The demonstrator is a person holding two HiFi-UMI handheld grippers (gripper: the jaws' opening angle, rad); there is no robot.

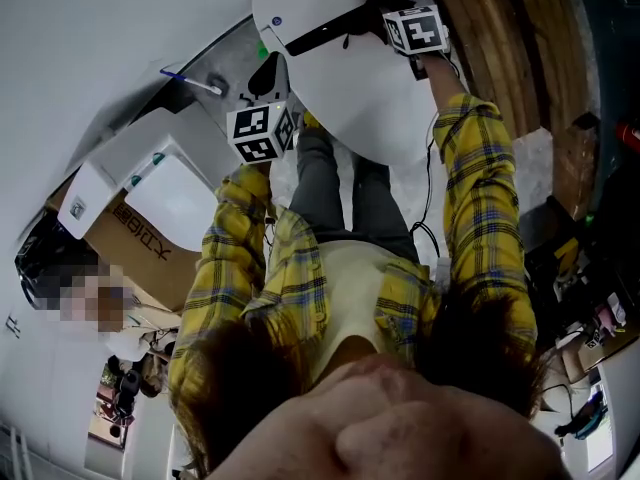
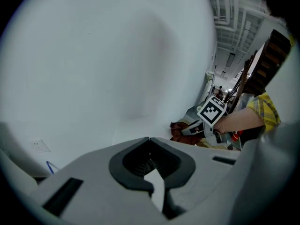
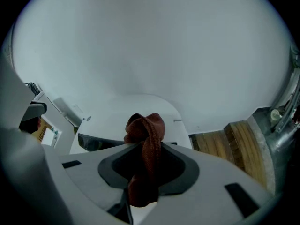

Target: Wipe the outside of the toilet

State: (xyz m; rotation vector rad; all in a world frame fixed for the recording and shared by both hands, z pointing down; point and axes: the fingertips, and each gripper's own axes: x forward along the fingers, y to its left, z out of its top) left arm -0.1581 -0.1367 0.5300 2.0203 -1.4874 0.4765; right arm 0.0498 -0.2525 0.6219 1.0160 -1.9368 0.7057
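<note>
A workshop-like test room: a toilet stands among a cardboard box and loose cables.

our yellow plaid shirt, pale yellow tee, grey trousers, grey left gripper, grey right gripper, black-and-white marker cubes

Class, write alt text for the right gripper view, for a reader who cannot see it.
The right gripper, its tongs shut on a reddish-brown cloth, points at a white toilet against a white wall. A wooden floor shows at the lower right.
</note>
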